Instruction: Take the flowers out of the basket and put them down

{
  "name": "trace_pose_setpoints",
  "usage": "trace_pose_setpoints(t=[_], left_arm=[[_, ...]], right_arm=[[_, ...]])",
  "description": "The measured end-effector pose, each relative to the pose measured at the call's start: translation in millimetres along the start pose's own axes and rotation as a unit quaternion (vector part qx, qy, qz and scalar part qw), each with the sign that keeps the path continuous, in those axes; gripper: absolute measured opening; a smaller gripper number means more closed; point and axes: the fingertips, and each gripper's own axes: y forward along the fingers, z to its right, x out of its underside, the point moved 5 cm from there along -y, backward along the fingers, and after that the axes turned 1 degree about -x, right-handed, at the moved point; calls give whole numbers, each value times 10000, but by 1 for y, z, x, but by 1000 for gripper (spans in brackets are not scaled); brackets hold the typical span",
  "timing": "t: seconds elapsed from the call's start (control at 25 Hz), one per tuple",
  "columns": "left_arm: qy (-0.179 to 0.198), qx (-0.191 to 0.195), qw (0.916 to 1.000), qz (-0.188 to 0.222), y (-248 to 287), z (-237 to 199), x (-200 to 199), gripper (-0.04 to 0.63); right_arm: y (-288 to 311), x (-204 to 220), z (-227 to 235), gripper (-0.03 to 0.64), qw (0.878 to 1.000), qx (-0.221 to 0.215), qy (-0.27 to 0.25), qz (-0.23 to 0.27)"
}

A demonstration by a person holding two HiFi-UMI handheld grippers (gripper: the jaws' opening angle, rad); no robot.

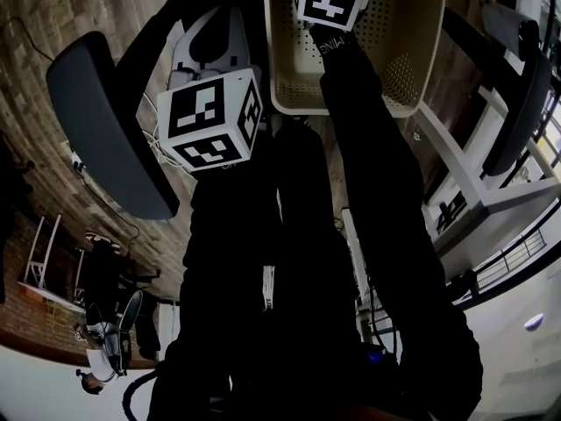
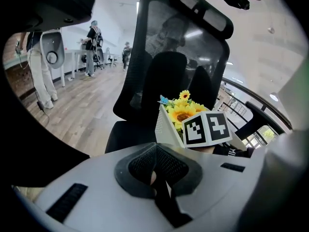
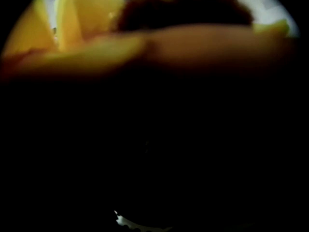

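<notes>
Right gripper view shows only darkness and blurred yellow flowers [image 3: 89,18], so I cannot tell the state of my right claw [image 1: 329,5]. My left claw [image 2: 157,153] is closed, empty.

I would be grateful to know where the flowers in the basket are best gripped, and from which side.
Probably just under the heads of the flowers, coming from above through the open top: the heads stand above the rim of the basket, whose walls block every side. The stems are hidden.
</notes>
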Motion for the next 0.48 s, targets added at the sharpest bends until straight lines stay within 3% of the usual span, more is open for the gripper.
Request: trace_pose_setpoints(t=[0.48], left_arm=[[54,75,9997,238,-19,7,-11,-3]], right_arm=[[-38,-6,3,543,9987,-205,-220,416]])
